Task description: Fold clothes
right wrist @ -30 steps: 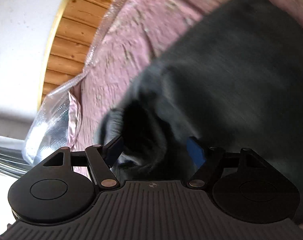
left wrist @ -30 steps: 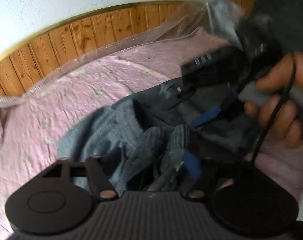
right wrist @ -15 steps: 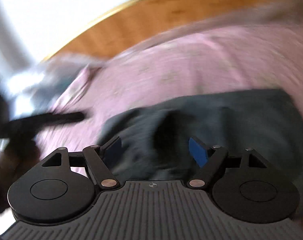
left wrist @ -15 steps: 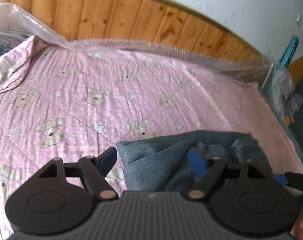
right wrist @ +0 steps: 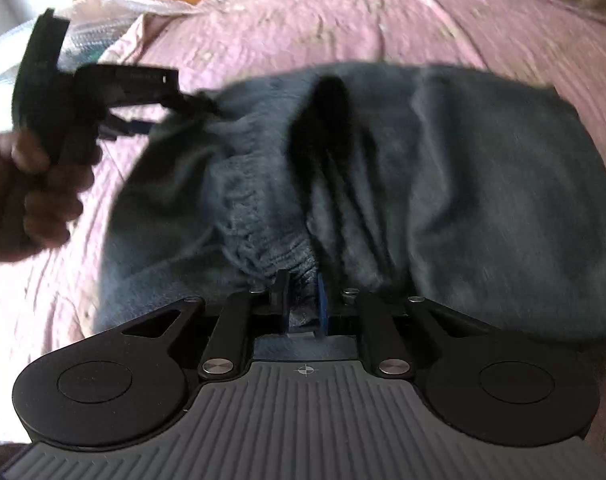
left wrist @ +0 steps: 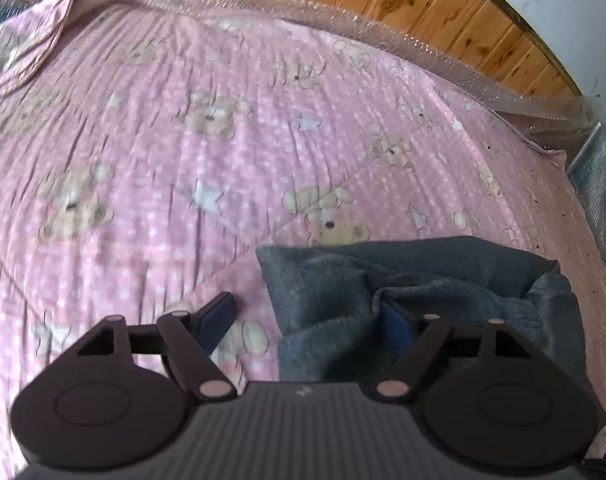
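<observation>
A dark grey fleece garment (left wrist: 407, 280) lies bunched on a pink bear-print bedspread (left wrist: 183, 152). My left gripper (left wrist: 309, 316) is open; its right finger sits against a fold of the garment, its left finger over the bedspread. In the right wrist view the garment (right wrist: 443, 168) fills the middle, and my right gripper (right wrist: 301, 300) is shut on its ribbed elastic edge. The left gripper (right wrist: 143, 92), held by a hand, shows there at the garment's left edge.
A wooden headboard (left wrist: 443, 4) with bubble wrap (left wrist: 343, 20) along it runs behind the bed. A pillow corner (left wrist: 31, 48) lies at the far left. Plastic-wrapped items (left wrist: 599, 168) stand off the bed's right side.
My right gripper has closed on the garment's ribbed edge; it was open half a second ago. My left gripper has let go of the cloth, swung toward the headboard and stays open.
</observation>
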Tool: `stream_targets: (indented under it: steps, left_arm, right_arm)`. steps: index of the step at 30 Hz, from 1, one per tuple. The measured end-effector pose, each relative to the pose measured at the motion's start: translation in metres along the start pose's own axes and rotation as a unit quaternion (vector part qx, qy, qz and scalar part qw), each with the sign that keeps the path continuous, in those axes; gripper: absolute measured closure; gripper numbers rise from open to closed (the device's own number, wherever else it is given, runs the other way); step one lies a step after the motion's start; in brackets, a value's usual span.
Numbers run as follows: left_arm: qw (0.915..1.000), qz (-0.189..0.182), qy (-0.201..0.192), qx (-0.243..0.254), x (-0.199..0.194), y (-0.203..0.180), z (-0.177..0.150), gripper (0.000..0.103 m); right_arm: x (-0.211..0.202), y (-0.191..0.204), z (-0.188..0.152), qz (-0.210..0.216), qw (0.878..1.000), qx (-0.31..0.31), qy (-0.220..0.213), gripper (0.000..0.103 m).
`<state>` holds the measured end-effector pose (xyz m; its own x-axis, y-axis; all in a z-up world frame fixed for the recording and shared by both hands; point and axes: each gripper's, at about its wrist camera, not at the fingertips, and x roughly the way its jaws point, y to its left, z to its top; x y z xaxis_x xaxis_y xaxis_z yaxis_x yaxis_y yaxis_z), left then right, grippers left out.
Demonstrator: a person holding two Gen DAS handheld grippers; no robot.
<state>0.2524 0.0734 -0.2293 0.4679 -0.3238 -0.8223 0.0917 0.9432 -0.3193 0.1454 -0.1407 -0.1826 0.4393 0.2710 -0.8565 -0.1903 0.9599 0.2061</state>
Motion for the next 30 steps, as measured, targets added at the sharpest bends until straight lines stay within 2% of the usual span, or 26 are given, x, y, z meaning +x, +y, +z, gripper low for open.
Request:
stream_targets:
  steps: [3, 6, 9, 11, 15, 16, 17, 18, 21, 22, 23, 25, 26, 27, 28, 30]
  left_arm:
    - [0.9998, -0.015, -0.004, -0.009, -0.013, 0.004, 0.002, 0.025]
    - [0.9988, -0.041, -0.027, -0.008, -0.047, 0.009, -0.007, 0.025]
    - [0.9964, -0.073, -0.04, 0.018, -0.088, 0.008, -0.035, 0.024]
    - [0.9935, -0.104, -0.019, 0.043, -0.095, -0.004, -0.06, 0.024]
    - [0.9854, -0.138, 0.026, 0.097, -0.079, -0.046, -0.102, 0.025]
    - [0.9831, -0.143, 0.037, 0.108, -0.072, -0.058, -0.111, 0.026]
    - [0.9802, -0.15, 0.049, 0.12, -0.066, -0.069, -0.121, 0.027]
    - [0.9767, -0.158, 0.059, 0.133, -0.061, -0.078, -0.131, 0.028]
    - [0.9672, -0.156, 0.059, 0.192, -0.065, -0.098, -0.155, 0.026]
    - [0.9654, -0.159, 0.057, 0.199, -0.071, -0.098, -0.158, 0.026]
    - [0.9677, -0.166, 0.05, 0.183, -0.08, -0.089, -0.153, 0.027]
    - [0.9737, -0.181, 0.029, 0.135, -0.1, -0.064, -0.138, 0.029]
    - [0.9779, -0.18, 0.008, 0.106, -0.11, -0.046, -0.128, 0.028]
    - [0.9818, -0.174, -0.018, 0.074, -0.12, -0.026, -0.118, 0.024]
    - [0.9851, -0.163, -0.043, 0.031, -0.125, -0.002, -0.106, 0.018]
    - [0.9874, -0.135, -0.061, -0.056, -0.113, 0.046, -0.083, 0.018]
  right_arm:
    - [0.0, 0.004, 0.004, -0.01, 1.0, -0.001, -0.001, 0.094]
    - [-0.012, 0.003, 0.008, -0.012, 1.0, 0.012, 0.0, 0.091]
    - [-0.042, 0.002, 0.017, -0.034, 0.998, 0.009, -0.043, 0.079]
    - [-0.056, 0.004, 0.026, -0.043, 0.997, -0.003, -0.071, 0.075]
    - [-0.034, 0.02, 0.067, -0.013, 0.992, -0.07, -0.103, 0.072]
    - [-0.015, 0.025, 0.078, 0.006, 0.991, -0.098, -0.093, 0.072]
    - [0.004, 0.029, 0.089, 0.025, 0.988, -0.125, -0.083, 0.066]
    - [0.021, 0.029, 0.096, 0.03, 0.986, -0.148, -0.071, 0.064]
    - [0.064, 0.017, 0.104, -0.004, 0.979, -0.204, -0.024, 0.08]
    - [0.07, 0.01, 0.106, -0.003, 0.979, -0.205, -0.015, 0.08]
    - [0.067, 0.002, 0.109, 0.004, 0.983, -0.185, -0.01, 0.08]
    - [0.058, 0.002, 0.111, -0.012, 0.985, -0.17, -0.009, 0.076]
    - [0.049, 0.006, 0.111, -0.02, 0.985, -0.169, -0.019, 0.066]
    - [0.039, 0.01, 0.111, -0.028, 0.985, -0.169, -0.03, 0.059]
    - [0.028, 0.016, 0.109, -0.029, 0.985, -0.167, -0.042, 0.059]
    - [0.005, 0.03, 0.098, -0.016, 0.984, -0.162, -0.066, 0.056]
